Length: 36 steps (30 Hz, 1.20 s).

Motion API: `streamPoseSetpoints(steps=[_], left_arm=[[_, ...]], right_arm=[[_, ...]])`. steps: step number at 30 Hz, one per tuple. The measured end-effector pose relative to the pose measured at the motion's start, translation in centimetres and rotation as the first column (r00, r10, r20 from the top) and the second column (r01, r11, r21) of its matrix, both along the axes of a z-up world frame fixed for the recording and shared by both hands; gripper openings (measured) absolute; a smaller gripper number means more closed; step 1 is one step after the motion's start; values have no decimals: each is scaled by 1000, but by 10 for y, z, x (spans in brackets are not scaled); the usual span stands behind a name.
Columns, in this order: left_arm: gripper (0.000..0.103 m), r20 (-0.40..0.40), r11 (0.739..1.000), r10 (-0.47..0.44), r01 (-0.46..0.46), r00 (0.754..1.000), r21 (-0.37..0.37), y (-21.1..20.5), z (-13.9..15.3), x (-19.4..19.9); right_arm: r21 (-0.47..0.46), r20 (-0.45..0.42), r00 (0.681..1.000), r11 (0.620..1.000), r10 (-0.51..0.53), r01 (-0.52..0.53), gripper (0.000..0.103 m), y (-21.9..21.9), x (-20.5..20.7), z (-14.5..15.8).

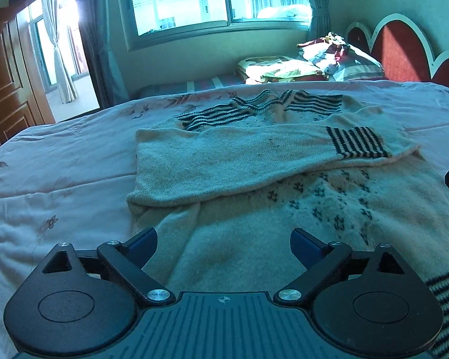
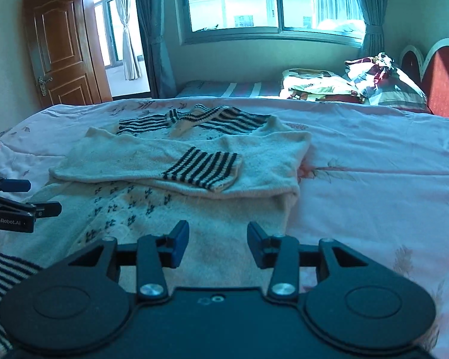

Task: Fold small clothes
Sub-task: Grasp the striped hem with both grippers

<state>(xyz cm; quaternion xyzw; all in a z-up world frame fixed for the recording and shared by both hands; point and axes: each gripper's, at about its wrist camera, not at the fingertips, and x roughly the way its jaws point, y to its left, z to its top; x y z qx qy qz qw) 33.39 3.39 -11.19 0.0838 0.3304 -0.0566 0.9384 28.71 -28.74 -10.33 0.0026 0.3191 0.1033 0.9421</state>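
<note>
My left gripper (image 1: 223,246) spread apart, holding nothing, over near hem of cream knit sweater (image 1: 254,233) lying flat on bed (image 1: 60,161). My right gripper (image 2: 218,240) likewise apart. Striped-cuff sleeve (image 2: 152,164) folded across chest. Bare pink floral sheet (image 2: 374,164) right of sweater edge. "GenRobot.AI" on left gripper's side.
</note>
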Motion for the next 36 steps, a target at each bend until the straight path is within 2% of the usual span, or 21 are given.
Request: streamPoseSetpoints(steps=[2,4,10,11,12,14,15,16,20,22,25,26,28,33,36], left_arm=[[95,-2,1000,-17,17,1000,-9,10,5,-22],[95,-10,999,-22,22,1000,-26,23,9,-42],[94,-91,984,5,-21,996,-175,76,9,-105],[92,-103,980,-1,-19,995,-196,82,8,-113],[80,-124,974,-2,-27,992,-226,89,4,-122],[62,-198,948,-2,-61,980,-312,103,-7,-133],[58,-223,932,-4,-78,975,-355,110,-12,-136],[58,-243,905,-9,-95,970,-414,116,-19,-142],[58,-261,836,-16,-130,965,-533,127,-24,-156],[58,-278,821,-10,-151,960,-550,129,-30,-156],[58,-287,770,-36,-157,957,-619,133,-39,-147],[58,-289,748,-45,-160,956,-644,134,-42,-141],[58,-304,721,-46,-179,952,-670,135,-45,-132],[58,-321,714,-67,-179,945,-677,128,-45,-118],[55,-316,723,-74,-167,946,-670,121,-43,-117]], right_arm=[[18,-14,1000,1000,-18,18,43,-1,-21,3],[75,-47,998,996,-34,38,43,-9,-40,3],[290,-189,980,949,-67,121,43,-39,-89,-11],[320,-208,976,938,-68,134,43,-42,-96,-15],[342,-224,972,928,-71,147,43,-45,-103,-18],[382,-256,964,910,-66,163,44,-49,-114,-24],[403,-269,961,900,-59,168,45,-50,-119,-27],[422,-278,959,891,-50,168,45,-51,-124,-30],[471,-302,953,869,-6,155,45,-51,-131,-37],[507,-322,947,846,8,165,45,-53,-128,-42],[560,-327,945,810,24,173,44,-57,-120,-50],[568,-324,946,805,28,171,43,-57,-116,-51],[571,-314,949,805,33,161,41,-56,-108,-51],[562,-312,944,822,106,94,41,-46,-95,-51],[559,-308,940,827,148,53,41,-39,-95,-48]])
